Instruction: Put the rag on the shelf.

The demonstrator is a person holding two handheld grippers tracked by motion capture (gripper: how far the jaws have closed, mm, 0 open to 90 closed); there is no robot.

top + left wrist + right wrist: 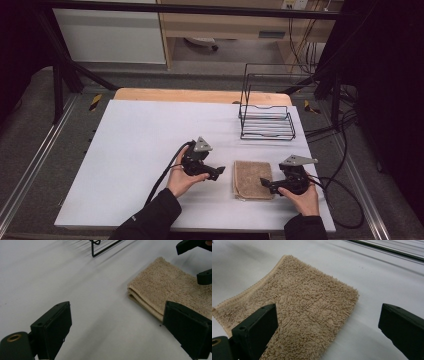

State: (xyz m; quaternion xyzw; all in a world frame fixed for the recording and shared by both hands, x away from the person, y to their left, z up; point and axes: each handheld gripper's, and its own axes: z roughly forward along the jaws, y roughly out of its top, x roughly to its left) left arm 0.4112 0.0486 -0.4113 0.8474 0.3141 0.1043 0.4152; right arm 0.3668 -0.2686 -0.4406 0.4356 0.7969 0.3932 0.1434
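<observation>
A folded tan towel (253, 179) lies flat on the white table (145, 140), near the front right. My left gripper (219, 172) hovers just left of the towel, jaws wide open and empty. In the left gripper view the towel (172, 292) lies ahead to the right, its folded edge near my left gripper (125, 335). My right gripper (265, 183) is at the towel's right edge, open, its jaws over the cloth. The right gripper view shows the towel (302, 307) under my right gripper (329, 340), with one jaw over the pile and the other over bare table.
A black wire rack (266, 114) stands at the back right of the table; its base (103, 246) shows at the top of the left gripper view. Cables trail from both grippers. The table's left half is bare white surface.
</observation>
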